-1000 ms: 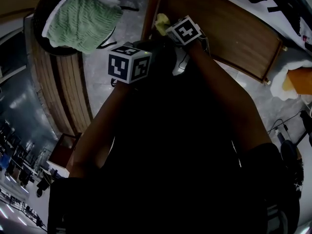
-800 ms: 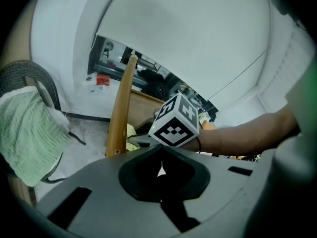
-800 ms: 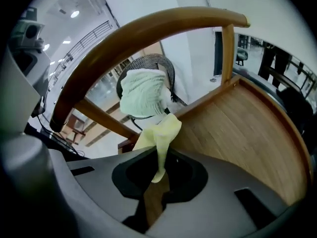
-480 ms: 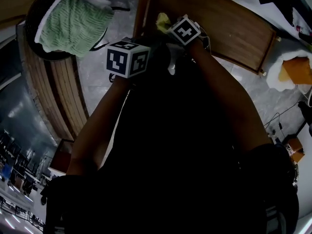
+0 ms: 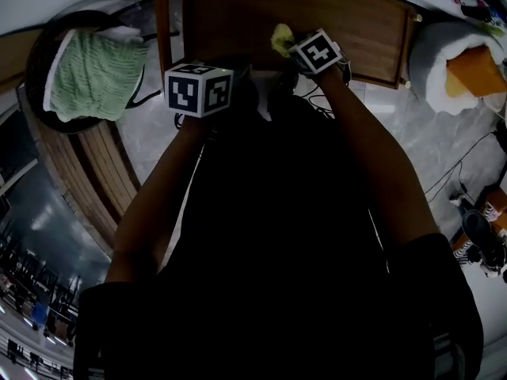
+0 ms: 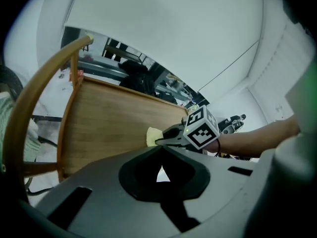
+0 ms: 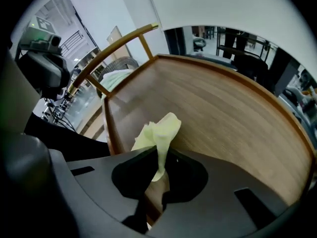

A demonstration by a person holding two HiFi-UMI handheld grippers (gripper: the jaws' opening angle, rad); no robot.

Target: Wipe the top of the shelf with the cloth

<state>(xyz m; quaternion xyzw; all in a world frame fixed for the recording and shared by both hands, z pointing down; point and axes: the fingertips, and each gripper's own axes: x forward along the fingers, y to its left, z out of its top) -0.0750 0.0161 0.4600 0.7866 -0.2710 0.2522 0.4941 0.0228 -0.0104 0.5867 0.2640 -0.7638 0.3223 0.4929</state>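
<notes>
- Pinching a bunched fold of the yellow cloth point(image 7: 159, 130), the right claw point(image 7: 159, 158) has its jaws pressed onto it. A loose corner stands up past the tips, just below the centre of the right gripper view.
- The cloth is at the lower left corner of the shelf top point(image 7: 223, 113), the brown wooden panel that fills the centre and right of that view. I cannot tell whether the fabric already touches the wood.
- The left claw point(image 6: 161, 151) has its jaws pressed together on nothing. It is at the lower centre of its own view, short of the panel and facing the right claw.
- The wipe looks barely begun, since nearly all of the panel lies ahead of the cloth.
- To do it well, lower the right claw until the fabric, not the jaw tips, bears on the wood.
- Sweep from the left edge toward the right in long, overlapping passes.
- Press lightly, because only a small fold is pinched and it could slip out.
- Ease off near the raised rim point(image 7: 257, 92) so the loose corner does not snag.
- The green knitted fabric point(image 5: 93, 76) at the upper left of the head view lies well apart from the shelf.
</notes>
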